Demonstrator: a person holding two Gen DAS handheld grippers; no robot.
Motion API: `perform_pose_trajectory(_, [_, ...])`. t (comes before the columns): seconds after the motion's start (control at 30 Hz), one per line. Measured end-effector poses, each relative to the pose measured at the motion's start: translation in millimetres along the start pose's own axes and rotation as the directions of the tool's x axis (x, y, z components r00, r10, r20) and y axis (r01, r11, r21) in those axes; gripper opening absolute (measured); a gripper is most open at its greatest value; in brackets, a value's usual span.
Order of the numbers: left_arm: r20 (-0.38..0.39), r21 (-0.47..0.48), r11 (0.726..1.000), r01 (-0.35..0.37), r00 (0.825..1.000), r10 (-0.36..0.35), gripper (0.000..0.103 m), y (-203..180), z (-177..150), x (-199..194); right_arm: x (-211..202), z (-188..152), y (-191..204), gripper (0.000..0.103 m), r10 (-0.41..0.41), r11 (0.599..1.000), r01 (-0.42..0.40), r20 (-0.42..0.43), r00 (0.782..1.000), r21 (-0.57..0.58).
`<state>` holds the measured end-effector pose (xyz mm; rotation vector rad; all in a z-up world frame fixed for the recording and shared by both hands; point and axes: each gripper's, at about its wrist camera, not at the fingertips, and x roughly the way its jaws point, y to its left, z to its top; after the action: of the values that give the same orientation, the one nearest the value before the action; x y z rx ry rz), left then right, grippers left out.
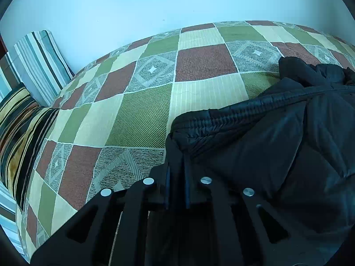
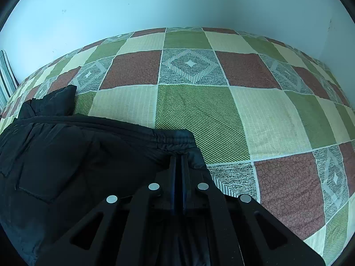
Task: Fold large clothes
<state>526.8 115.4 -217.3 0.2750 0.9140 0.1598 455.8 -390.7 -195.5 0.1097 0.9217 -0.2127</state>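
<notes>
Right at the tips of both tools sits the black padded jacket [image 1: 277, 137]: the left hand-held gripper [image 1: 177, 153] pinches its elastic hem corner, the right hand-held gripper [image 2: 179, 157] clamps the opposite corner, checkered patchwork bed cover [image 2: 199, 110] stretching ahead of them.

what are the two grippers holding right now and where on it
Both are shut on the black padded jacket: the left gripper pinches one end of its gathered elastic hem, the right gripper the other end.
</notes>
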Motion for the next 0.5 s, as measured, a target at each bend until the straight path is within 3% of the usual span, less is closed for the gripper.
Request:
perform_pose_trajectory(0.07, [0.004, -0.024, 1.000, -0.005, 1.000, 0.005, 0.026, 6.1, 0.8, -5.7, -7.3, 2.1, -0.7, 0.007, -0.006, 1.000, 0.006, 0.008, 1.000, 0.003])
perform_pose_trajectory(0.13, [0.013, -0.061, 0.998, -0.012, 1.000, 0.013, 0.038, 15.1, 1.0, -15.7, -15.1, 4.0, -2.3, 0.020, -0.025, 1.000, 0.025, 0.017, 1.000, 0.015])
perform_pose_trajectory(0.23, [0.025, -0.142, 0.989, 0.028, 0.999, -0.025, 0.041, 32.8, 1.7, -37.3, -39.2, 5.0, -5.1, 0.023, -0.019, 0.998, 0.016, 0.054, 0.998, 0.054])
perform_pose_trajectory(0.33, [0.093, -0.197, 0.978, 0.069, 0.994, -0.052, 0.047, 38.1, 1.4, -78.1, -76.4, 4.4, 3.9, 0.023, 0.019, 0.996, -0.029, 0.113, 0.993, 0.090])
perform_pose_trajectory(0.5, [0.164, -0.167, 0.967, 0.191, 0.973, -0.164, 0.051, -4.1, -2.6, -124.1, -110.5, -8.9, 47.9, 0.024, 0.127, 0.985, -0.144, 0.163, 0.978, 0.092])
